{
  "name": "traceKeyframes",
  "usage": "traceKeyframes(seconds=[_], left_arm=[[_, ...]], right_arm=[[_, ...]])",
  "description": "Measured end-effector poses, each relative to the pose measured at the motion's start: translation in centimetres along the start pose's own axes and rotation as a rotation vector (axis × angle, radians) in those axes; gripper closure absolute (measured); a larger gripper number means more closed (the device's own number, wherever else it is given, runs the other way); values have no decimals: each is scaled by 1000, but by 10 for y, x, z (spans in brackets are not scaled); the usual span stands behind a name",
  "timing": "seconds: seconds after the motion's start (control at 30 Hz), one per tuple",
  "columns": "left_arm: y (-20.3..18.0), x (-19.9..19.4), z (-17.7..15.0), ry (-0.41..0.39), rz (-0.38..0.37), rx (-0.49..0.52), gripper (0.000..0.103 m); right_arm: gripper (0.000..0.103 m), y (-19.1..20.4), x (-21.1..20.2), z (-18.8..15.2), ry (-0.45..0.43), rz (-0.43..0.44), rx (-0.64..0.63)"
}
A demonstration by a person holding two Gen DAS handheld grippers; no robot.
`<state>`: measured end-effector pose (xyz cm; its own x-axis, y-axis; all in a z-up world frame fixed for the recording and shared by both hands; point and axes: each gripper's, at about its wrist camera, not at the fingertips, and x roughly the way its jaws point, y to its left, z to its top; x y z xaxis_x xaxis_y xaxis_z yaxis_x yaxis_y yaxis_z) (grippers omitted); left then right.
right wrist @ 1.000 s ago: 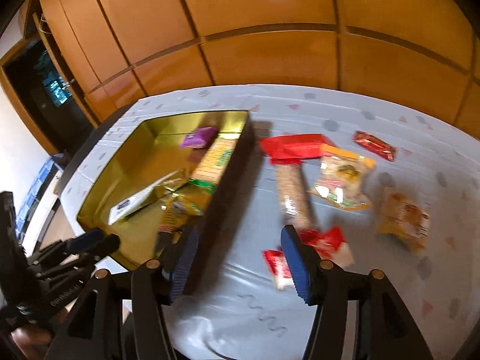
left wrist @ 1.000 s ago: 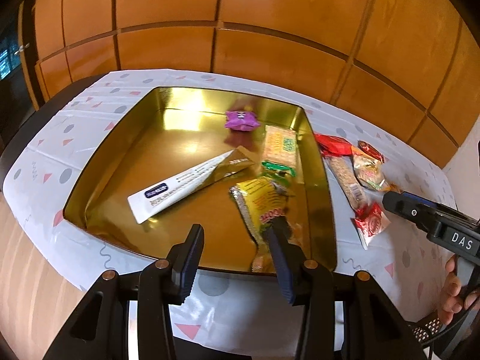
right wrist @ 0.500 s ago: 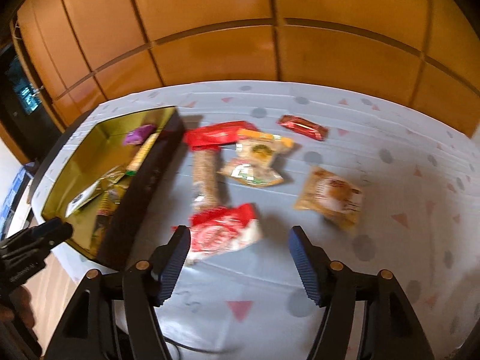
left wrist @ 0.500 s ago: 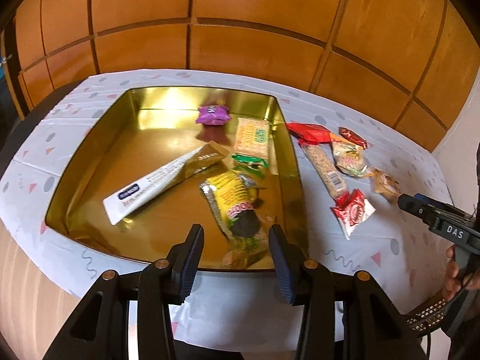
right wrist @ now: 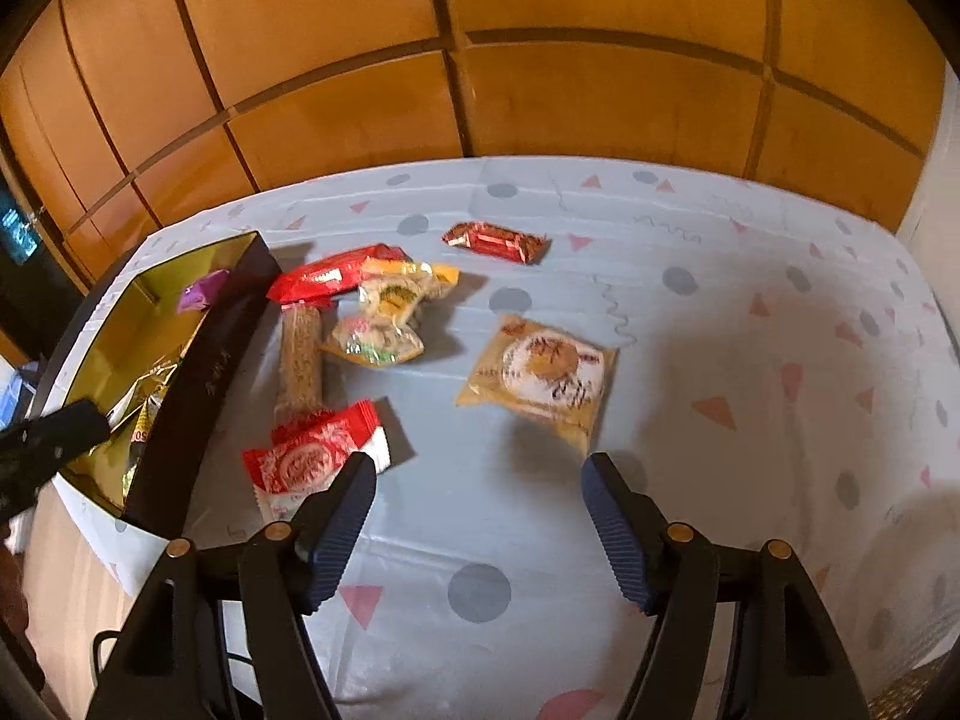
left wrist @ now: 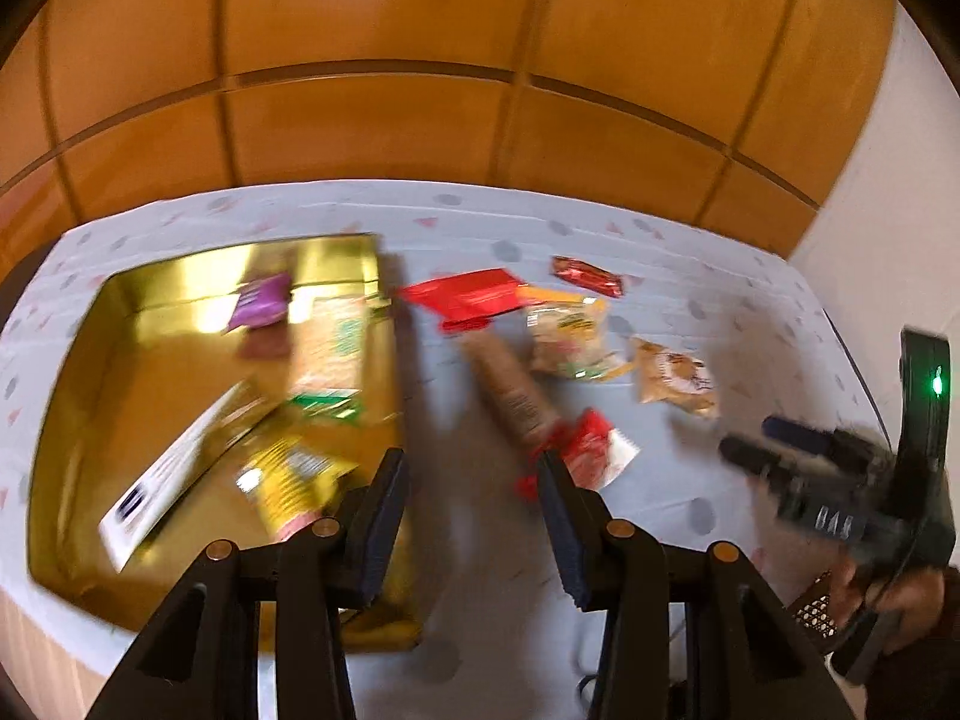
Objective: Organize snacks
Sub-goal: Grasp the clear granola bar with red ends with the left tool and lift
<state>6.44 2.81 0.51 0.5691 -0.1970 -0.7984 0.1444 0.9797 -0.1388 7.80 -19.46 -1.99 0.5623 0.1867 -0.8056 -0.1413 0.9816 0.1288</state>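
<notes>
Listing contents left to right, right wrist view unless noted. Gold-lined tin with dark outer wall at 9 o'clock on patterned tablecloth; purple packet inside near far end, yellow wrapper inside near near end. In left wrist view, same tin also holding white tube-shaped pack, tan cracker pack, green-edged wrapper; view blurred, labels unreadable. Just right of tin wall: oat bar lying lengthwise, far end touching long red packet. At near end of bar, red-and-white packet, partly overlapping it, at 10 o'clock from right gripper. Right of bar: two clear noodle-style packs stacked askew, orange-edged upper one resting against red packet. Farther back at 12 o'clock: small dark-red wrapped bar, apart from rest. At 1 o'clock of gripper centre: tan round-pastry packet, alone, flat on cloth. Right gripper: jaws widening, nothing between pads, hovering over bare cloth near pastry packet. Left gripper: jaws part-open, clasping nothing, straddling tin's right wall and cloth; red-and-white packet just beyond right finger. Hand on right gripper's handle at 3 o'clock in left wrist view. Wooden panelled wall behind table.
</notes>
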Motion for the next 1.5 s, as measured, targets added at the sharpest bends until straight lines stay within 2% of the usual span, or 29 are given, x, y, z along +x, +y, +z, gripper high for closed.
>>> traceKeyframes(seconds=[0.17, 0.23, 0.3, 0.6, 0.77, 0.83, 0.93, 1.1, 1.17, 1.23, 1.37, 1.5], left_arm=[[-20, 34, 23, 61, -12, 8, 58], [-25, 50, 30, 84, -9, 7, 63], [-30, 66, 35, 104, 25, 20, 67], [-33, 123, 44, 217, 129, 5, 66], [-37, 140, 49, 217, 171, 37, 66], [-37, 147, 47, 235, 154, 36, 67], [-41, 144, 43, 203, 140, 73, 73], [-44, 118, 23, 193, 24, 106, 74], [-45, 113, 11, 222, -32, 96, 74], [-43, 109, 1, 230, -56, 87, 74], [-45, 93, -13, 200, -107, 42, 75], [-52, 73, -23, 147, -82, 71, 75]], right_arm=[[29, -7, 5, -16, 31, 20, 8], [29, -11, 7, -22, 42, 20, 19], [28, -17, 8, -26, 49, 23, 38], [28, -33, 16, -33, 56, 55, 97], [28, -36, 18, -36, 55, 69, 108], [28, -38, 19, -37, 58, 73, 119], [28, -41, 21, -41, 64, 78, 133], [28, -49, 26, -46, 83, 81, 176], [28, -52, 26, -48, 78, 89, 195], [28, -52, 25, -47, 78, 78, 203], [28, -50, 24, -48, 83, 63, 204], [28, -48, 20, -50, 90, 51, 188]])
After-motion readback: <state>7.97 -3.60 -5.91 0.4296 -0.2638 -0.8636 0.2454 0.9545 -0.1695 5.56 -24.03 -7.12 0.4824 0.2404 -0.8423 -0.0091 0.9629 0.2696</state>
